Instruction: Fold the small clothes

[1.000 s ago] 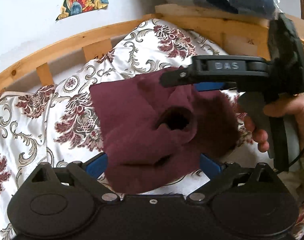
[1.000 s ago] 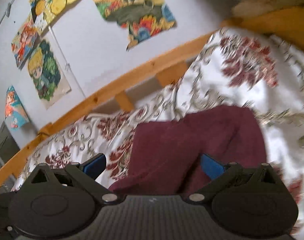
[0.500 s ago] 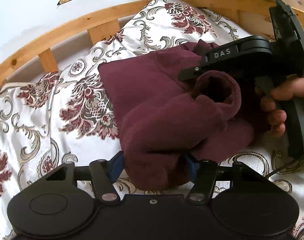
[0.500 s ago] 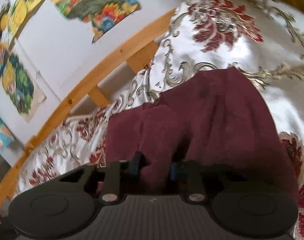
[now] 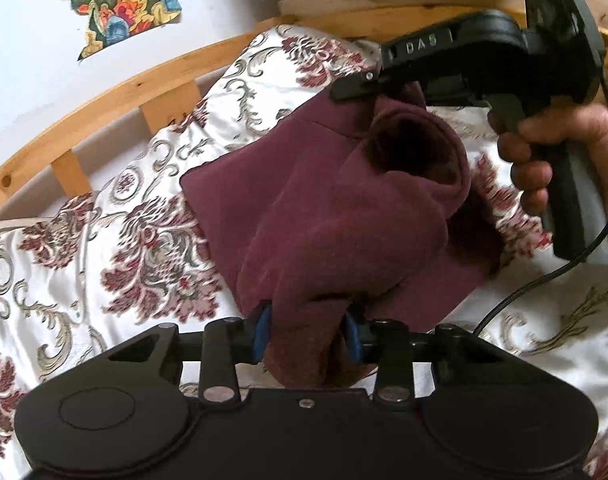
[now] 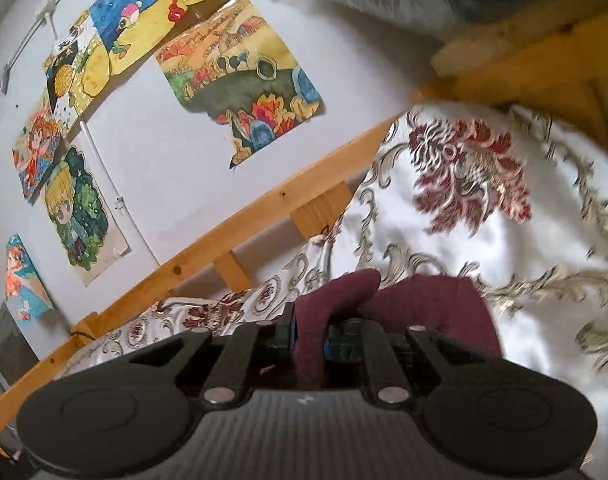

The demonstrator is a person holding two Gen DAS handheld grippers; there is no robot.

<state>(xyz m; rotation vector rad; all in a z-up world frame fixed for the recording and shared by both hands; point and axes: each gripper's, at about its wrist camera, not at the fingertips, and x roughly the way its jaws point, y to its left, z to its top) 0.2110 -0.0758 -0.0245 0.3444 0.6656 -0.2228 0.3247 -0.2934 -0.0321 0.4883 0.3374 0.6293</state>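
My left gripper [image 5: 307, 330] was clamped on a bunched fold of the maroon fleece garment [image 5: 335, 216], its blue pads pressed into the cloth from both sides. My right gripper [image 6: 309, 334] was pinched on another edge of the same garment [image 6: 423, 300], with a lump of fabric poking up between its fingers. From the left wrist view, the right gripper [image 5: 359, 84] gripped the far edge, my right hand [image 5: 559, 148] around its handle. The garment hung between the two over the floral bedspread [image 5: 104, 216], one open cuff facing up. A wooden bed rail [image 6: 232, 236] ran behind, under drawings [image 6: 244, 80] on the wall.
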